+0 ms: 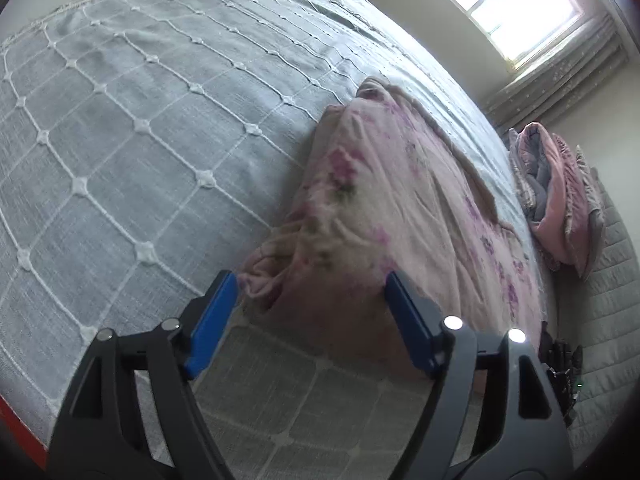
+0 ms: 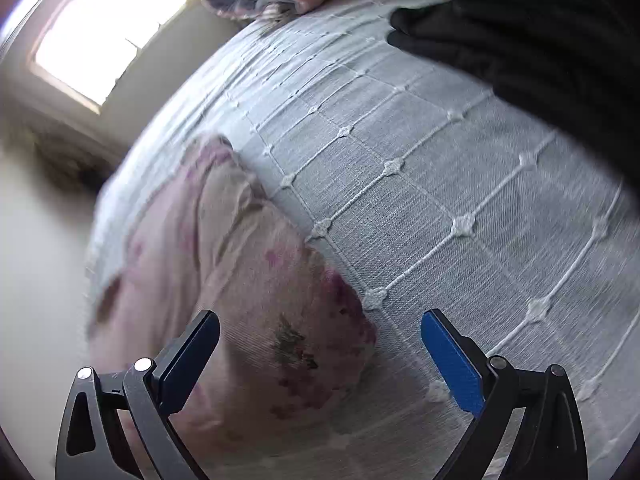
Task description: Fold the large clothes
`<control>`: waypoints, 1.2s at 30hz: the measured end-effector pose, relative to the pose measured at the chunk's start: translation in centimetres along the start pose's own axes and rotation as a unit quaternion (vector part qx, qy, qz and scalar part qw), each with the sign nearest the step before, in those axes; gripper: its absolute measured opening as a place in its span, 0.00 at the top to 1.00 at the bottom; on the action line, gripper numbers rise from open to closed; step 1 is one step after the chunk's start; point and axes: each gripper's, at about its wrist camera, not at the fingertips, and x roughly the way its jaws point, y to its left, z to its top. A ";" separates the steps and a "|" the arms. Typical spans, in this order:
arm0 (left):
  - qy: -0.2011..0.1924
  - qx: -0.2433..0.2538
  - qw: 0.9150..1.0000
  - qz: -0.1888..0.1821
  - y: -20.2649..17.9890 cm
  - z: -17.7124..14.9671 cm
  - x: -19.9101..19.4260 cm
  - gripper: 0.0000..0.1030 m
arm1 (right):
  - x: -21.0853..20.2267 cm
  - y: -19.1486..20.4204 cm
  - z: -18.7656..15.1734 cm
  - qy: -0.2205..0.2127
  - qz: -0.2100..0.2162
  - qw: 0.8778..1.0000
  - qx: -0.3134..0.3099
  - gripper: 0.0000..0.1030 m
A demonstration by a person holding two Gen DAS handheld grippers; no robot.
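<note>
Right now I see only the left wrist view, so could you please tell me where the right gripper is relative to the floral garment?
Observer: The right gripper hangs over a rounded end of the floral garment, with its fingers open and not pressing the cloth.
Operator: Thank you. Is anything else lying on the bed near it?
Observer: Yes, a pile of black fabric lies on the bedspread, at the far edge of the right wrist view.
</note>
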 end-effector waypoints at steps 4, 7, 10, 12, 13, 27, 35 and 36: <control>0.043 -0.032 0.998 -0.041 1.2 -0.7 1.4 0.22 | 1.5 -2.1 0.0 0.059 0.075 0.994 0.058 0.02; 0.043 -0.047 0.996 -0.069 1.2 -1.2 2.3 0.19 | 2.6 -1.6 -0.4 0.081 0.100 0.990 0.062 0.02; 0.039 -0.047 0.995 -0.074 0.6 -1.2 2.9 0.13 | 3.3 -0.4 -1.5 0.093 0.102 0.989 0.048 0.02; 0.044 -0.052 0.995 -0.078 0.4 -1.1 3.4 0.11 | 3.3 -0.1 -1.8 0.090 0.096 0.990 0.046 0.02; 0.044 -0.062 0.994 -0.085 0.6 -1.1 3.7 0.10 | 3.4 -0.1 -1.9 0.090 0.097 0.990 0.048 0.02; -0.008 -0.085 0.995 -0.056 -1.0 -0.3 4.7 0.22 | 4.4 1.0 -2.3 0.028 0.056 0.997 0.034 0.15; -0.049 -0.046 0.998 -0.017 -3.4 0.6 3.9 0.37 | 2.1 3.0 -2.9 -0.020 0.062 0.998 0.002 0.45; -0.045 -0.059 0.997 -0.021 -3.0 0.6 4.2 0.35 | 2.1 3.1 -2.9 -0.020 0.060 0.998 0.001 0.45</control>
